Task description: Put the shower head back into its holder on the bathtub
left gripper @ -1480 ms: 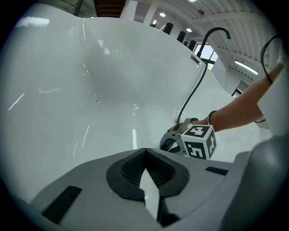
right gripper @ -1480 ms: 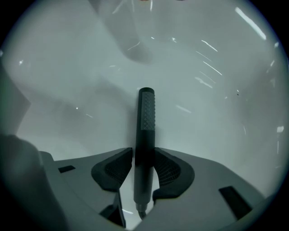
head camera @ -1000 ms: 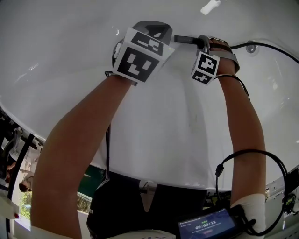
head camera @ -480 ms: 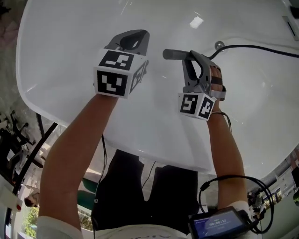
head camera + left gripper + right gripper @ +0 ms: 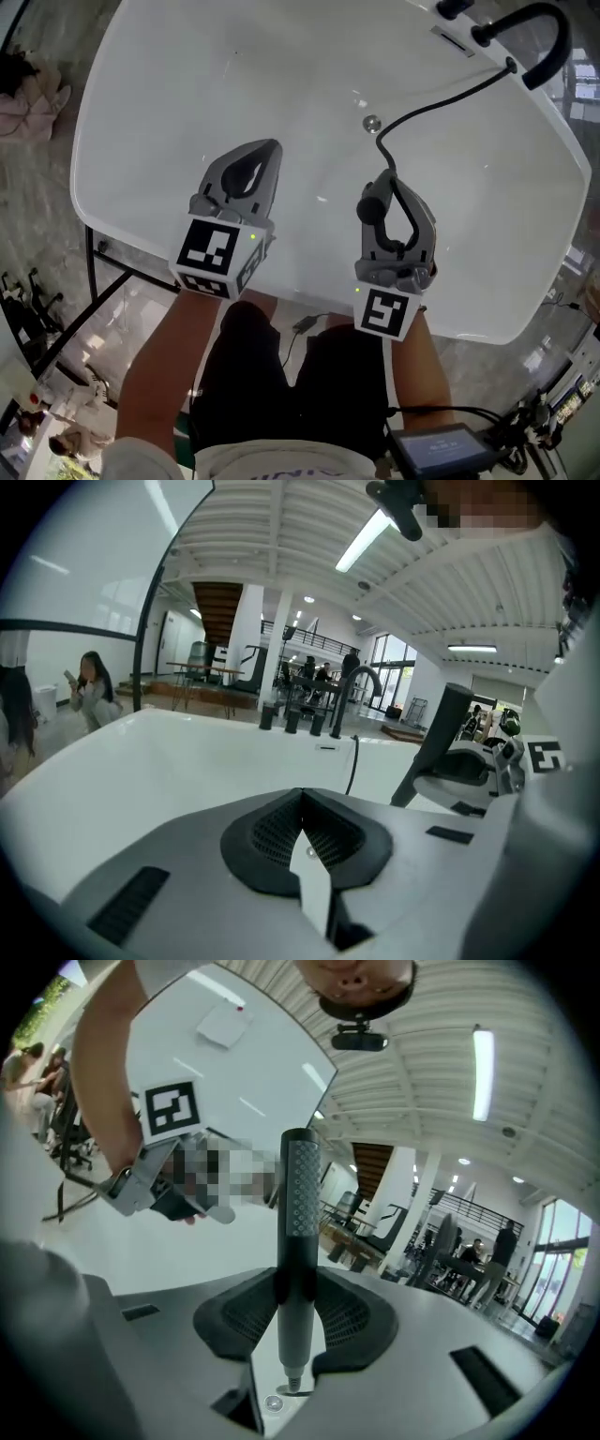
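My right gripper (image 5: 389,199) is shut on the dark grey shower head (image 5: 372,206), held high over the white bathtub (image 5: 169,112). In the right gripper view the handle (image 5: 300,1204) stands upright, pinched between the pads of this gripper (image 5: 300,1290). Its black hose (image 5: 431,98) loops up to the far rim beside the curved black faucet (image 5: 548,37). My left gripper (image 5: 263,155) hovers to the left, shut with nothing in it; its tips (image 5: 301,795) meet. Black fittings (image 5: 291,719) and the faucet (image 5: 361,691) line the far rim; which one is the holder I cannot tell.
A drain (image 5: 372,122) sits in the tub floor. A black metal stand (image 5: 103,258) runs under the tub's near left edge. People and tables (image 5: 89,682) fill the hall behind. A phone (image 5: 441,450) is strapped to the right forearm.
Both grippers have risen well above the tub, which now shows whole below them. The right one has rolled, so the shower head handle no longer sticks out to the left.
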Tool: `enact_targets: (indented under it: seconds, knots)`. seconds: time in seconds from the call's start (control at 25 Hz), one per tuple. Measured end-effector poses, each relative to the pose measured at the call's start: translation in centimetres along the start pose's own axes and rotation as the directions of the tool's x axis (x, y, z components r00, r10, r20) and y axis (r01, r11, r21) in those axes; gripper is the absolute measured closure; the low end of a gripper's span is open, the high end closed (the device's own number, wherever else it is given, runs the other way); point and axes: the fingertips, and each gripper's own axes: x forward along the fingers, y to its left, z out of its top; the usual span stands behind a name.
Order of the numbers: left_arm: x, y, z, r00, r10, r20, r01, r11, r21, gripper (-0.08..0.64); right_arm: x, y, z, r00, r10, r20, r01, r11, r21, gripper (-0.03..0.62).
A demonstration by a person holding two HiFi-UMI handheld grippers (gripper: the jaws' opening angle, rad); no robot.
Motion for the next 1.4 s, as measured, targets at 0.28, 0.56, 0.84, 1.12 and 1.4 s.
enact_targets:
  seconds: [0.28,0.56,0.84,1.12,1.4]
  knots:
    - [-6.5,-10.6,9.7,0.989,-0.055,0.138,0.049,0.998,0.044,0.543,-13.2,-13.0,9.7,0.962,-0.239,0.134,0.217,0.963,0.158,0.465]
    - [-11.5,-19.4,18.6,0.973,-0.103,0.208,0.092,0.994,0.058,0.541,-23.9,-22.5,18.3,0.911,-0.348,0.222,0.313,0.933,0.177,0.465]
    - [-15.1,-27.6,27.0,0.931,-0.249,0.267,0.227,0.967,0.113,0.541,-31.7,-29.6,26.4,0.831,-0.433,0.349,0.409,0.901,0.144,0.465]
    - [-17.6,-32.7,32.6,0.899,-0.32,0.3,0.278,0.945,0.173,0.541,-35.5,-35.3,31.6,0.772,-0.457,0.442,0.46,0.881,0.106,0.465]
    - [-17.1,-34.7,35.1,0.894,-0.313,0.322,0.266,0.947,0.183,0.541,-33.2,-40.2,33.6,0.754,-0.421,0.504,0.473,0.881,0.028,0.465]
